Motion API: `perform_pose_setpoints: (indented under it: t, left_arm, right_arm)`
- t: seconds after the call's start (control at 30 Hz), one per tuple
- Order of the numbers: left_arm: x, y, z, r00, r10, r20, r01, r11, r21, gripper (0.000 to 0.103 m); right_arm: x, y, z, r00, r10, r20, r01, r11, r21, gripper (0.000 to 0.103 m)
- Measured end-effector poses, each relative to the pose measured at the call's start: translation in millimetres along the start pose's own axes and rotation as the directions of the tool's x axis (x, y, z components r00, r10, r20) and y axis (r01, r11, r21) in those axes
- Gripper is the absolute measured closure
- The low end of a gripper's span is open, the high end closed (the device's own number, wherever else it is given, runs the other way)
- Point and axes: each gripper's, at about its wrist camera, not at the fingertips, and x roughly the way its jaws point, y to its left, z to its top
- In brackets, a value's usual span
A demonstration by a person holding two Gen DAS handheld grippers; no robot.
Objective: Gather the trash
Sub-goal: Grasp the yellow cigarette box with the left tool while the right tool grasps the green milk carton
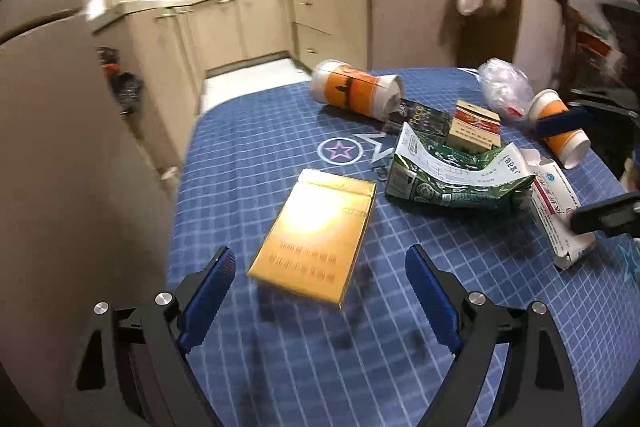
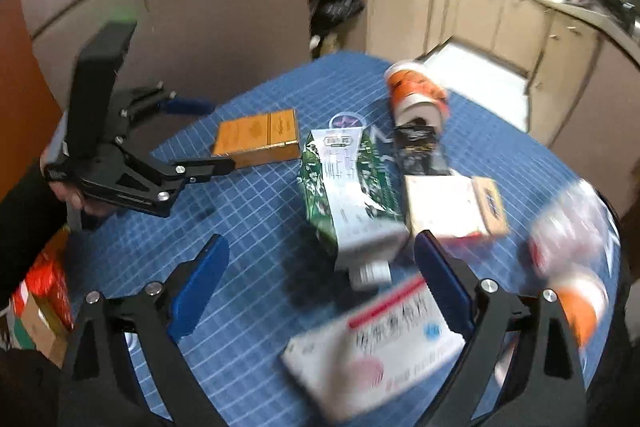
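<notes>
On the blue checked tablecloth (image 1: 256, 155) lies a gold cigarette box (image 1: 316, 235). My left gripper (image 1: 320, 255) is open, its blue pads standing either side of the box's near end without touching it. Further right lie a crushed green carton (image 1: 452, 175), a white medicine box (image 1: 560, 211), a small tan box (image 1: 474, 131), a black packet (image 1: 424, 119), two tipped orange cups (image 1: 356, 91) (image 1: 560, 131) and a clear plastic bag (image 1: 504, 87). My right gripper (image 2: 320, 241) is open over the blurred white medicine box (image 2: 372, 343), with the green carton (image 2: 352, 195) just ahead.
Beige kitchen cabinets (image 1: 332, 15) and a pale floor strip (image 1: 248, 75) lie beyond the table's far edge. A tall beige appliance (image 1: 60, 147) stands close on the left. Red packages (image 2: 44, 291) sit below the table's edge. A hand (image 2: 68, 195) holds the left gripper (image 2: 222, 135).
</notes>
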Motion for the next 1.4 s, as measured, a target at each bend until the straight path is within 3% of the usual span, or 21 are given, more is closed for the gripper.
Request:
perform_pose_setpoints:
  t: [0.13, 0.2, 0.37, 0.5, 0.6, 0.9, 1.07, 1.13, 1.17, 1.4]
  left_arm:
    - [22, 3, 4, 0.999, -0.038, -0.021, 0.039, 0.999, 0.032, 0.016]
    - [33, 3, 6, 0.997, -0.058, -0.059, 0.06, 0.997, 0.04, 0.016]
    - [47, 6, 13, 0.992, -0.085, -0.098, 0.09, 0.995, 0.051, 0.016]
    - [53, 8, 15, 0.988, -0.114, -0.108, 0.118, 0.992, 0.037, 0.016]
    - [46, 2, 15, 0.988, -0.129, -0.084, 0.135, 0.989, 0.068, 0.041]
    - [37, -7, 6, 0.993, -0.091, -0.076, 0.095, 0.994, 0.046, 0.046]
    - [19, -9, -7, 0.995, -0.089, -0.045, 0.09, 0.996, 0.023, 0.046]
    - [9, -9, -15, 0.995, -0.093, -0.034, 0.093, 0.996, -0.002, 0.046]
    - [6, -9, -18, 0.995, -0.091, -0.031, 0.091, 0.996, -0.013, 0.046]
    - [-15, -16, -32, 0.997, -0.079, -0.023, 0.078, 0.995, -0.055, 0.046]
  right_arm:
    - [31, -8, 22, 0.996, -0.007, -0.092, 0.007, 1.0, -0.008, 0.013]
    - [43, -11, 29, 0.991, -0.023, -0.132, 0.021, 1.0, -0.015, 0.022]
    - [67, -15, 34, 0.979, -0.053, -0.195, 0.05, 0.999, -0.021, 0.025]
    - [77, -10, 39, 0.982, -0.074, -0.172, 0.07, 0.997, -0.029, 0.03]
    - [81, -4, 34, 0.982, -0.107, -0.157, 0.101, 0.994, -0.043, 0.034]
    - [73, 2, 23, 0.983, -0.159, -0.097, 0.159, 0.987, 0.0, 0.039]
    - [52, 12, 10, 0.994, -0.098, -0.041, 0.1, 0.994, 0.05, 0.042]
    - [32, 16, 8, 0.995, -0.1, 0.01, 0.099, 0.992, 0.077, 0.076]
    - [23, 15, 8, 0.996, -0.085, 0.026, 0.081, 0.991, 0.106, 0.082]
    - [2, 16, -6, 0.995, -0.075, 0.067, 0.064, 0.987, 0.15, 0.087]
